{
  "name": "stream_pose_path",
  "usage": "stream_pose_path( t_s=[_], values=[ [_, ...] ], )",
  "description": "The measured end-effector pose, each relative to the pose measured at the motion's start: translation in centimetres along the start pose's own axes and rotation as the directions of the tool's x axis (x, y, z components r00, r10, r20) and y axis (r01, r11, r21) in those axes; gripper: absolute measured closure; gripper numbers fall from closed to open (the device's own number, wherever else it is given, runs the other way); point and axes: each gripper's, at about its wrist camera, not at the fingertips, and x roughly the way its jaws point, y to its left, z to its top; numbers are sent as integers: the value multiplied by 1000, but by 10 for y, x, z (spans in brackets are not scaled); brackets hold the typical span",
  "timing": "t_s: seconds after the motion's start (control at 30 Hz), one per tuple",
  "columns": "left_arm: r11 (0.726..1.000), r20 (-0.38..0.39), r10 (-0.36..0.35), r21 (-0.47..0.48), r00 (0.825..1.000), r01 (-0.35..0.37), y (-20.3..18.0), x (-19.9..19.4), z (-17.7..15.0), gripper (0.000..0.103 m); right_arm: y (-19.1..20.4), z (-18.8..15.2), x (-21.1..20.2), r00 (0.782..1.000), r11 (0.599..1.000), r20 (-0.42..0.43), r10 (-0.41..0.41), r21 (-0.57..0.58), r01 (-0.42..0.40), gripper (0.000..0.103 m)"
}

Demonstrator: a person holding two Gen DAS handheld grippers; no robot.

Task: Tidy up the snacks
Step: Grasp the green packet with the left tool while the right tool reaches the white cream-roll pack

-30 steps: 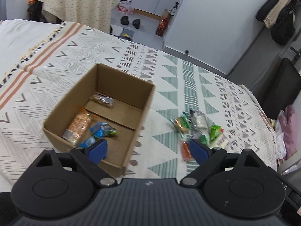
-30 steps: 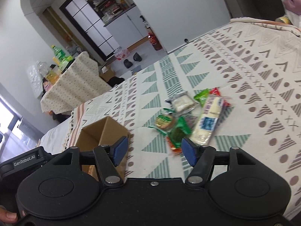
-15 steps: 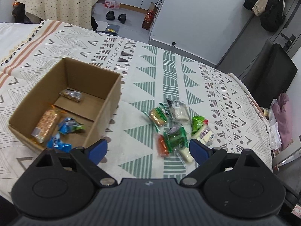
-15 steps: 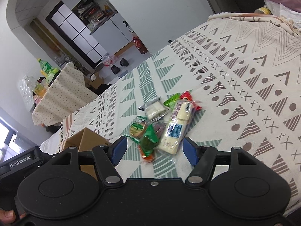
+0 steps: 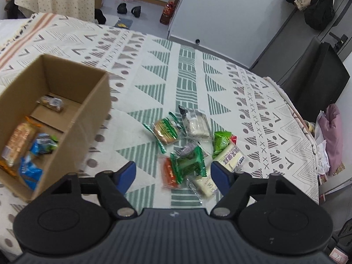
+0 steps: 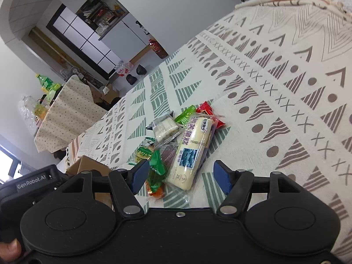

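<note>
Both tools wide, nothing held. Left gripper (image 5: 173, 175) hangs over the near edge of the snack pile (image 5: 189, 147) on the patterned cloth (image 5: 253, 101); cardboard box (image 5: 92, 110) sits left of the pile, several packets inside. Right gripper (image 6: 180, 173) frames the long white cake packet (image 6: 192, 151) on the same pile.

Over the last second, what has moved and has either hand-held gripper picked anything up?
Both have swung from the cardboard box toward the snack pile: the left hand-held gripper now frames the green packet, and the right hand-held gripper has closed in on the long white cake packet. Nothing was grasped or released. Both stay open; the snacks and box lie unchanged.
</note>
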Motion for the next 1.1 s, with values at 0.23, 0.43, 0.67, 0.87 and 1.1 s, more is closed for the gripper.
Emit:
stream_pose_path(
  t_s=[0.23, 0.43, 0.67, 0.87, 1.1],
  values=[
    [1000, -46, -20, -16, 999, 19, -12, 31, 3, 46, -9, 7, 22, 1000, 1000, -27, 13, 21, -13, 39],
    [1000, -85, -11, -28, 996, 9, -16, 58, 5, 50, -19, 7, 41, 998, 999, -61, 10, 44, -7, 40],
    [1000, -117, -14, -26, 993, 11, -22, 83, 6, 59, -32, 9, 57, 996, 997, -87, 15, 75, -9, 42],
    [1000, -140, 0, -21, 990, -3, -20, 100, 4, 60, -37, 10, 66, 995, 995, -94, 31, 102, -21, 42],
    [1000, -146, -1, -14, 989, -1, -20, 107, 3, 68, -33, 12, 77, 993, 993, -102, 58, 104, -47, 42]
  ],
)
